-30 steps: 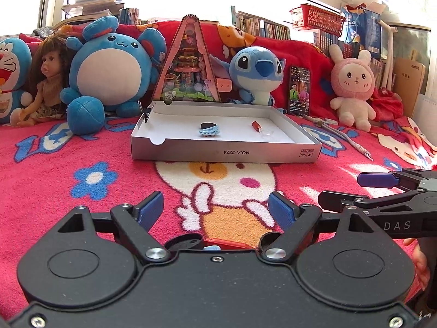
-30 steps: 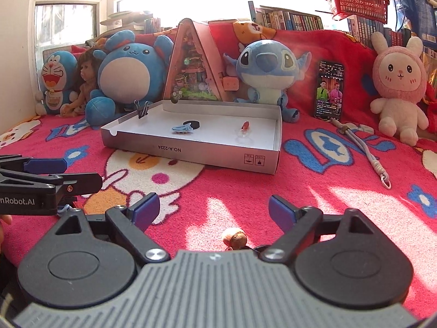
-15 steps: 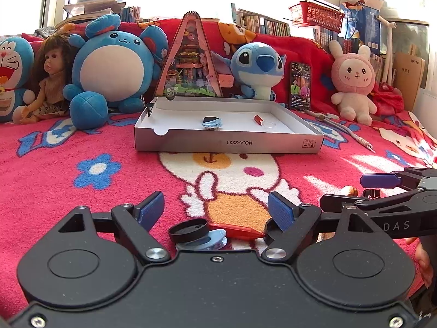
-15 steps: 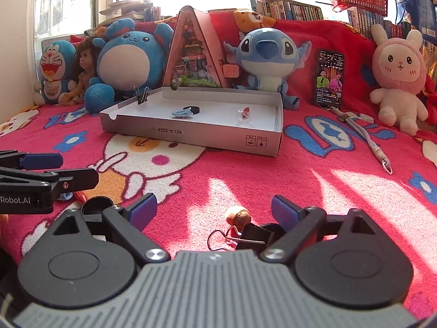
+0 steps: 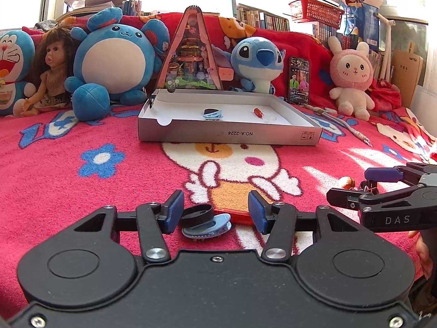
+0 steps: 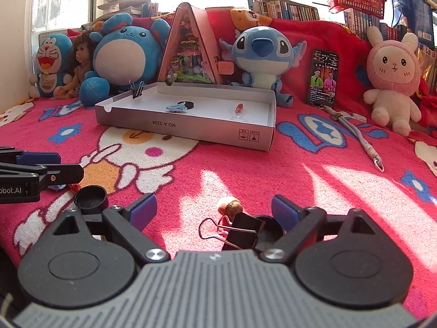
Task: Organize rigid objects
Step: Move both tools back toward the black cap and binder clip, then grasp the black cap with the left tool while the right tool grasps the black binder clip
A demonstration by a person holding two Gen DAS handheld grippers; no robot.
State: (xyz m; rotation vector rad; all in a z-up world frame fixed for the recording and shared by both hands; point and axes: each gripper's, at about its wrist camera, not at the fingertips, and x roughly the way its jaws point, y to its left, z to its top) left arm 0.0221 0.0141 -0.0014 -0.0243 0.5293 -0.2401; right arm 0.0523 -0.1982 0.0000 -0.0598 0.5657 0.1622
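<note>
A shallow white cardboard box [image 5: 229, 135] [image 6: 191, 125] lies on the red blanket and holds a blue hair clip [image 5: 213, 115] [image 6: 174, 107], a black cap [image 6: 185, 105] and a small red piece [image 5: 257, 111] [image 6: 239, 107]. My left gripper [image 5: 215, 211] is open, low over a black cap [image 5: 197, 214], a blue-grey clip [image 5: 207, 228] and a red flat piece [image 5: 235, 216]. My right gripper [image 6: 214, 211] is open around a black binder clip [image 6: 244, 232] and a brown nut-like object [image 6: 230, 206]. A second black cap [image 6: 90, 197] lies left of it.
Plush toys, a doll [image 5: 52, 76], a triangular toy house [image 5: 188, 54] and a phone [image 5: 299, 79] line the back. A grey cord [image 6: 357, 136] lies right of the box. A binder clip [image 6: 137, 88] grips the box's far-left rim.
Both grippers have drawn back and lowered toward the near blanket. The caps, clip and red piece have come into view between my left fingers, the binder clip and nut between my right.
</note>
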